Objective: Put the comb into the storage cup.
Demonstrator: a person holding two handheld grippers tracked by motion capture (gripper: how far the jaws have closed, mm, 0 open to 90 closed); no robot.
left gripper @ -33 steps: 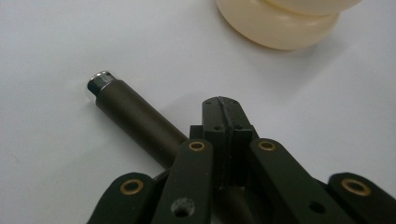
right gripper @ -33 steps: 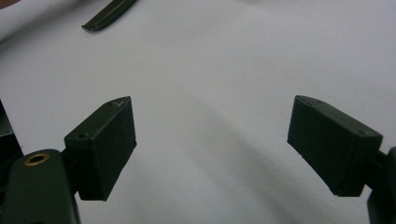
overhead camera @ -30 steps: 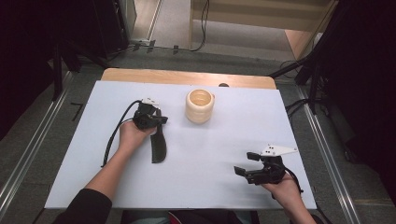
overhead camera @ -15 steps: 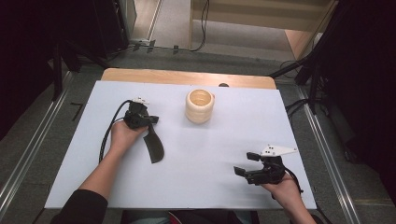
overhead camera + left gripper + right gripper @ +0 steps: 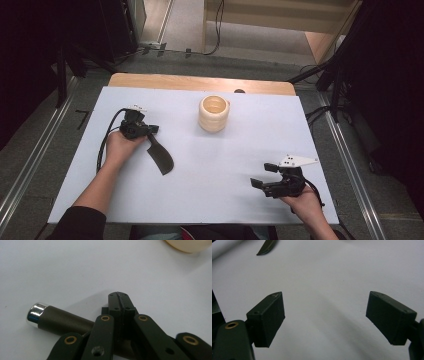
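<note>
- Dark olive-brown knife-like tool (image 5: 160,156), with a round handle capped in shiny silver metal (image 5: 35,314) and a flat curved blade, lies on the white table sheet (image 5: 235,155) at the left-centre, its blade tip pointing toward the person's side.
- Nearest the person, the right gripper (image 5: 264,176) rests low over the sheet at the right front corner, held in the right hand (image 5: 300,200); a grey three-cornered plate sits on top of it.
- In the right gripper view its two black jaws stand wide apart with nothing but bare white sheet between them; the dark blade tip (image 5: 267,247) shows far off at the top left.
- Farther in, the left gripper (image 5: 150,130) is held by the left hand (image 5: 119,147) at the upper end of the tool.
- In the left gripper view the jaws (image 5: 121,305) are pressed together with no gap between the pads; the handle passes beneath the linkage, and I cannot tell whether it is pinched or merely lies under the jaws.
- Farthest back, a cream ribbed round pot (image 5: 214,113) stands upright at the table's middle, well apart from both grippers.
</note>
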